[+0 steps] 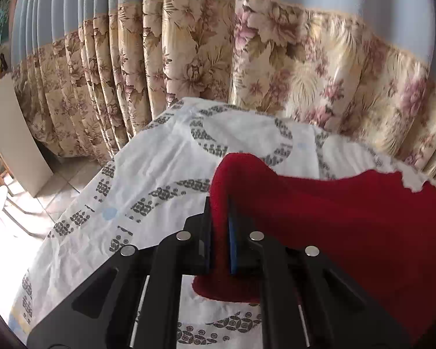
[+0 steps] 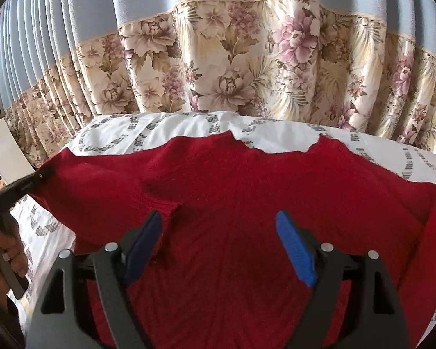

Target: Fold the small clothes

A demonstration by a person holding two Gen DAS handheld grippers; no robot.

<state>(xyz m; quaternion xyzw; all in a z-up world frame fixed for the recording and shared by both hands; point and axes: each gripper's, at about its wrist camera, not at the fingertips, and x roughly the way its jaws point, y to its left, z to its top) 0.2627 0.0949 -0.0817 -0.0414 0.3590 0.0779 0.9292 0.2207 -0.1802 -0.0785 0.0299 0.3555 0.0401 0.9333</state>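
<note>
Left gripper [image 1: 220, 218]: clamped on an edge of the red garment [image 2: 232, 197], with a fold of red fabric pinched between the two pads and rising above them. In the right wrist view its tip is seen at the garment's far left edge.

Reason for the hold: the left edge appears to be lifted and kept taut, so that it can be carried across the body of the garment as a fold; this is judged from the raised ridge of cloth.

Red garment: spread flat over the white patterned sheet [image 1: 148, 174], reaching from the left gripper across to the right side of the surface. Its far edge, with a notched neckline, lies toward the floral curtain [image 2: 247, 67]. A short flap, perhaps a sleeve, is seen folded inward just beyond the near-left pad.

Right gripper [image 2: 219, 232]: spread wide, nothing held. The pads [image 2: 295, 250] are poised above the garment's near middle, and red cloth is seen between and below them; whether contact is made cannot be told.

Reason for the hover: the middle may be meant to be pressed or pinned while the left edge is brought over.

Task progress: judged early; the main fold is not yet laid.
</note>
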